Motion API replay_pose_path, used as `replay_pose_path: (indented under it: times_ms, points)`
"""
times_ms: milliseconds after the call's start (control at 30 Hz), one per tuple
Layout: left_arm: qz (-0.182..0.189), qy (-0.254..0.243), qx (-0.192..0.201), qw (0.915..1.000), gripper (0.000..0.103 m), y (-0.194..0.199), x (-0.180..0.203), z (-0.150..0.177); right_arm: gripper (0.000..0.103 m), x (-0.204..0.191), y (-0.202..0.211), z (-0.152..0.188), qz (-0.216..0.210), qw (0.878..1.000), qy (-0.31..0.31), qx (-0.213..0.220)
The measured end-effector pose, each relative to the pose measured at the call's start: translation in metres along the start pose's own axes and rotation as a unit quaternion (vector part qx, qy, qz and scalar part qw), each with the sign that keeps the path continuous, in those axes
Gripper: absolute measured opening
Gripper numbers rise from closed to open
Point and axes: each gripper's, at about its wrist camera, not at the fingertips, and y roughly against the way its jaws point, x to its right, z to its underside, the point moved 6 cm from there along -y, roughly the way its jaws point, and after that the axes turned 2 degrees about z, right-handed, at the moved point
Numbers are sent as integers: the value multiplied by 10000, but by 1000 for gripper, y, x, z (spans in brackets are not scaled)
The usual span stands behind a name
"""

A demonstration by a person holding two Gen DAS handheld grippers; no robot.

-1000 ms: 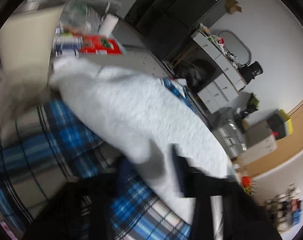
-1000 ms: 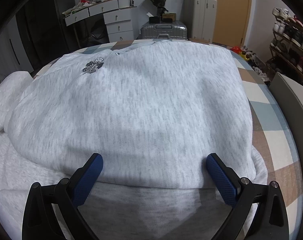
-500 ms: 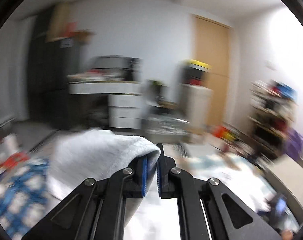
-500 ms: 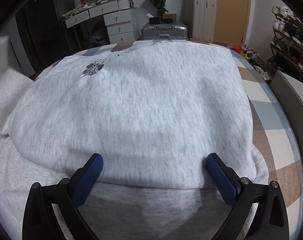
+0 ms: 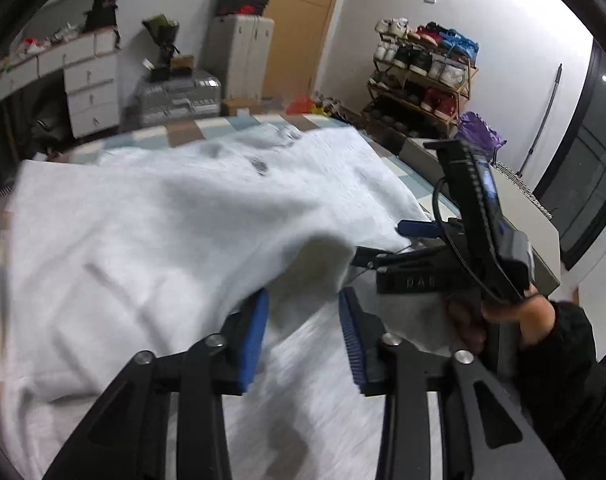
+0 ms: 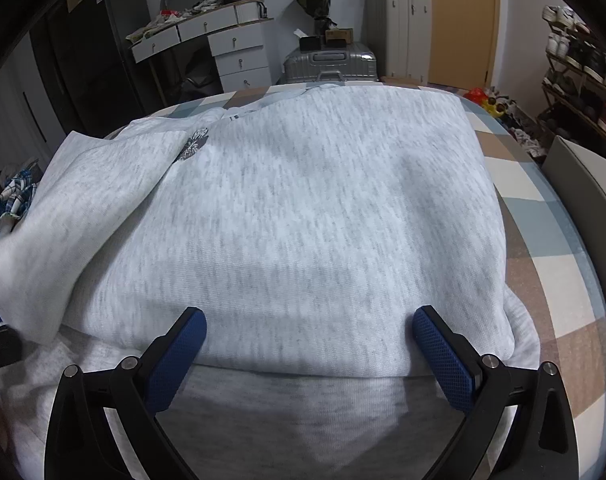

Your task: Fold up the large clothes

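Two views show us one pale grey sweatshirt (image 5: 151,240) spread over a checked bed cover (image 5: 171,136).

From the left wrist we see the left gripper (image 5: 303,332) low over the cloth, its jaws having just been opening. A raised fold of the sweatshirt sits just ahead of and partly between the blue pads (image 5: 255,332), but they do not press on it, so we read the fold as let go. To the right a hand (image 5: 499,316) in a dark sleeve holds the right gripper (image 5: 407,236) over the garment's edge. The picture is smeared, so we cannot read fine creases.

From the right wrist we see the right gripper (image 6: 309,344) with its jaws spread wide, one pad to either side of the folded front edge of the sweatshirt (image 6: 303,216), gripping nothing. A flap (image 6: 83,208) lies turned over the left side, partly covering a small dark print (image 6: 193,146). A plaid garment (image 6: 7,200) shows at the far left.

We judge the fabric thick, soft and limp, fairly heavy for cloth: it will sag and drag, not slip. We would take it at hems, corners or doubled edges, where both layers can be pinched together.
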Motion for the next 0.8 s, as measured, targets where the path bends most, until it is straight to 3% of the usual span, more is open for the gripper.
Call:
replay_pose_path:
  times_ms: [67, 100, 133, 200, 233, 300, 400, 500, 667, 800]
  points:
    - [-177, -8, 293, 9994, 32, 15, 3, 5, 103, 1, 0, 1, 5, 10000, 7, -5]
    - [-278, 108, 635, 9975, 33, 31, -7, 5, 103, 1, 0, 1, 20, 10000, 17, -8]
    - [-484, 278, 865, 9947, 37, 35, -19, 2, 103, 0, 0, 1, 28, 10000, 22, -8]
    - [-940, 612, 1179, 9867, 57, 32, -43, -5, 103, 0, 1, 1, 27, 10000, 17, 5]
    - [-1207, 847, 1311, 9803, 57, 34, -59, -5, 103, 0, 1, 1, 40, 10000, 25, 4]
    - [-1467, 1221, 1347, 9723, 57, 31, -87, -2, 103, -2, 5, 1, 143, 9999, 40, 46]
    - [-1716, 1401, 934, 9707, 57, 3, -107, 8, 102, -9, 33, -2, 164, 9993, 78, 327]
    - [-1550, 1766, 581, 9703, 57, -21, -120, 24, 102, -27, 69, -9, 22, 9964, 392, 754]
    - [-1201, 2071, 817, 9675, 57, -6, -117, 28, 103, -75, 112, -24, -11, 9827, 1083, 1503]
    - [-1236, 2054, 806, 9675, 57, -1, -110, 27, 103, -127, 99, -16, -439, 9744, 1757, 1332]
